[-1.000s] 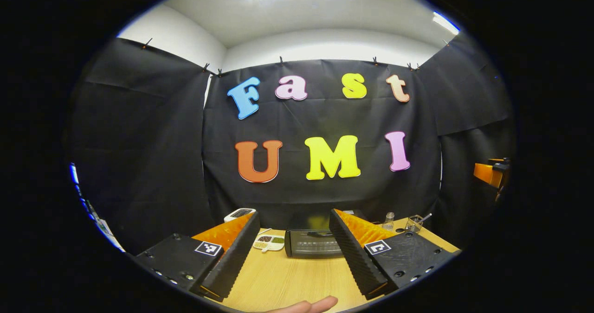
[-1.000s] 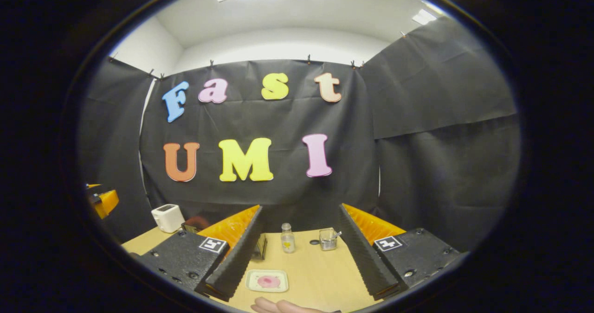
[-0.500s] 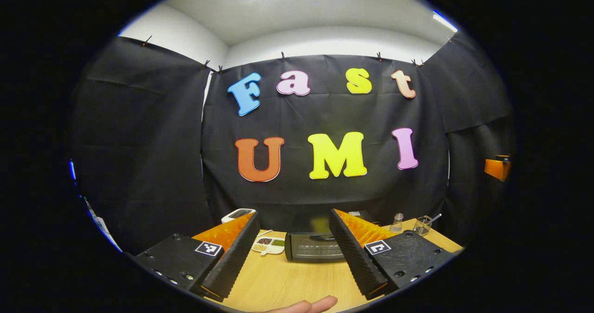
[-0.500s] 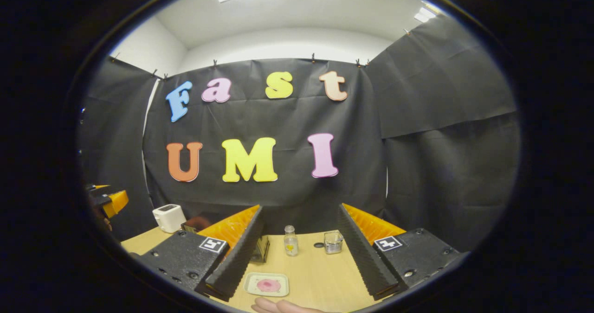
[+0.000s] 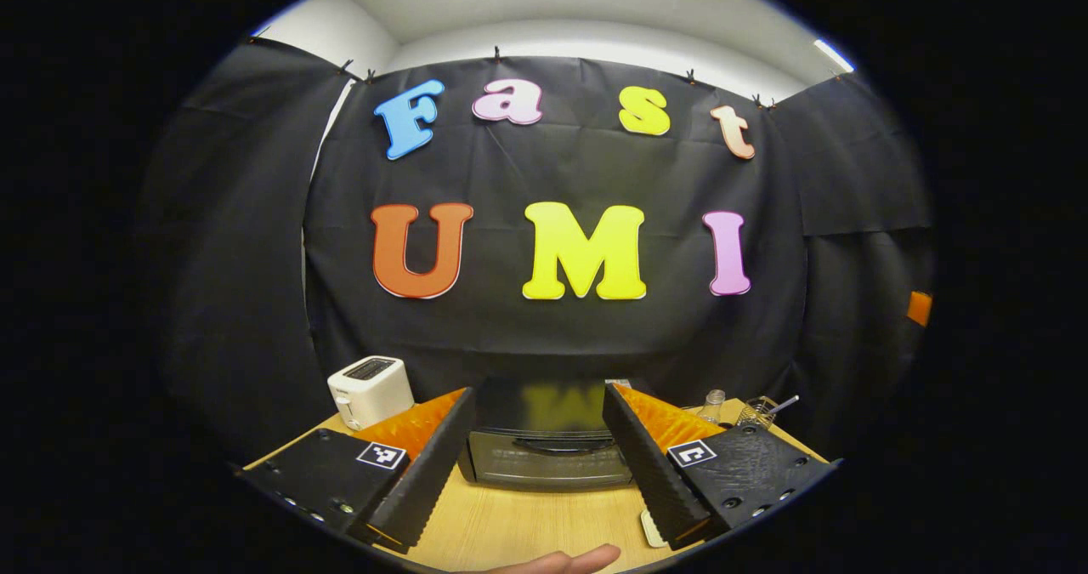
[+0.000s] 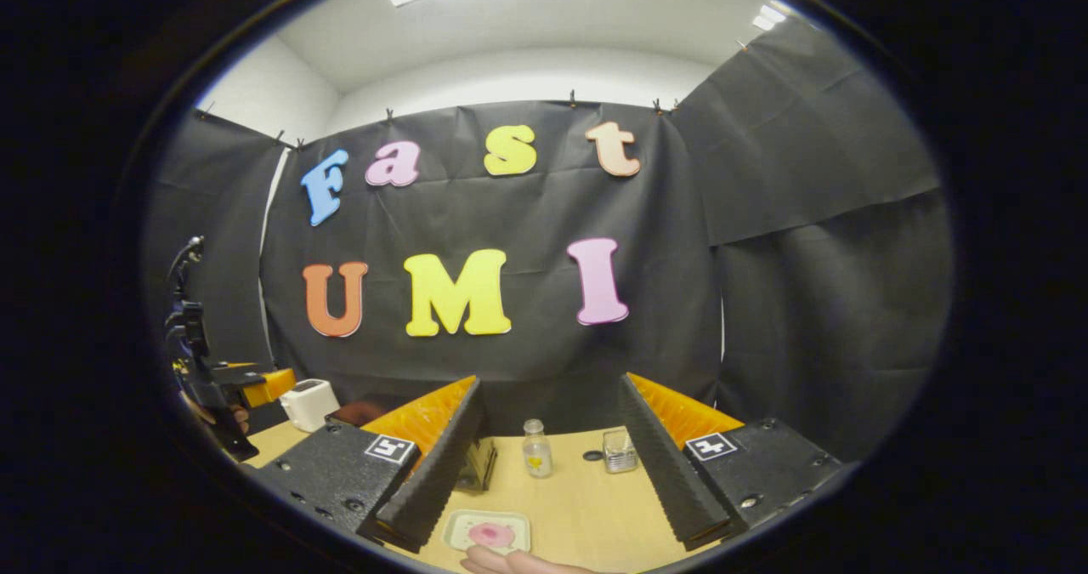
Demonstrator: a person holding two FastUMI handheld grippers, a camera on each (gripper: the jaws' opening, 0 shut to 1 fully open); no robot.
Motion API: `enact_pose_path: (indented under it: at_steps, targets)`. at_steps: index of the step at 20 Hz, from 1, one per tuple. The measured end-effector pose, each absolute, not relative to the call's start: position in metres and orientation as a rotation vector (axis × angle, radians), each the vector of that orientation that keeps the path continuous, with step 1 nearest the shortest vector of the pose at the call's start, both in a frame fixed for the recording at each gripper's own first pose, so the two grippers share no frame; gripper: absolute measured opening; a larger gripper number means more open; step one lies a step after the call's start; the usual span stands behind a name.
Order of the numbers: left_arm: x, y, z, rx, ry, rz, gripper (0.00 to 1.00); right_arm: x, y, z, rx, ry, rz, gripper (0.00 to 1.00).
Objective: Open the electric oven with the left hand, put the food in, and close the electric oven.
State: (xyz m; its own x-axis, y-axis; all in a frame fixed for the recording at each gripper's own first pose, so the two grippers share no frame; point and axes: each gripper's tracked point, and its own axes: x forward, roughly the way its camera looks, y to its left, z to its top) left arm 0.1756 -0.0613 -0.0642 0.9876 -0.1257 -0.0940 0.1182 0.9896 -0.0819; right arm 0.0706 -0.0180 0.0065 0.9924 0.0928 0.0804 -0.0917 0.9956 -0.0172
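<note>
Oven: electric oven (image 5: 544,455) sits on the wooden table (image 5: 518,527), dead ahead at 12 o'clock in the left gripper view, framed between that gripper's fingers. Door shut, handle (image 5: 565,445) across the upper front, untouched.
Left gripper: left gripper (image 5: 531,459) released, jaws spread wide, nothing between them, near the oven front but not touching. Also seen at 9 o'clock in the right gripper view, hand-held above the table's left end.
Food: pink item on a small white tray (image 6: 488,532), on the table at 6 o'clock in the right gripper view, just inside that gripper's left finger.
Right gripper: right gripper (image 6: 552,472) released, empty, hovers over the tray area, no contact with the tray.
Progress: nothing done yet, judging by shut door and food on the table. Left: grip handle, pull door down, load food, close door.
Next: left gripper probably needs to drop onto the handle.
Around: white toaster (image 5: 370,391) at 10 o'clock of the oven; small bottle (image 6: 535,457) and glass jar (image 6: 620,451) at 12 o'clock beyond the tray, well apart from it.
Hand: fingertips (image 5: 569,561) at 6 o'clock edge of left gripper view.
</note>
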Motion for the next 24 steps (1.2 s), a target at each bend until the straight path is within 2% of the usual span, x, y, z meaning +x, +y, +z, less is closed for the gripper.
enact_pose_path:
  at_steps: [7,8,9,10,12,18,19,20,21,22,24]
  targets:
    - [0.235,-0.096,-0.135,-0.037,0.285,-0.173,0.97,0.083,-0.014,-0.004,0.000,-0.062,0.137,0.96]
    - [0.242,-0.101,-0.145,-0.034,0.313,-0.179,0.97,0.083,-0.015,-0.005,0.002,-0.058,0.142,1.00]
    - [0.249,-0.105,-0.153,-0.028,0.334,-0.178,0.97,0.084,-0.018,-0.005,0.002,-0.057,0.137,1.00]
    - [0.255,-0.108,-0.159,-0.021,0.351,-0.178,0.97,0.084,-0.022,-0.005,-0.001,-0.060,0.131,0.96]
    - [0.267,-0.119,-0.171,-0.017,0.377,-0.193,0.97,0.084,-0.027,-0.006,-0.009,-0.066,0.119,0.96]
    - [0.290,-0.131,-0.204,-0.014,0.477,-0.207,0.96,0.084,-0.042,-0.009,-0.017,-0.071,0.106,0.96]
    - [0.291,-0.131,-0.213,-0.015,0.503,-0.202,0.95,0.085,-0.046,-0.011,-0.018,-0.066,0.099,1.00]
    - [0.289,-0.134,-0.218,-0.020,0.529,-0.208,0.96,0.085,-0.048,-0.012,-0.019,-0.063,0.093,0.96]
    - [0.291,-0.133,-0.211,-0.020,0.502,-0.204,0.96,0.087,-0.049,-0.013,-0.019,-0.058,0.089,0.96]
    - [0.292,-0.133,-0.216,-0.029,0.530,-0.202,0.95,0.087,-0.050,-0.015,-0.018,-0.053,0.089,1.00]
    - [0.295,-0.131,-0.216,-0.021,0.524,-0.185,0.96,0.088,-0.050,-0.020,-0.019,-0.035,0.091,1.00]
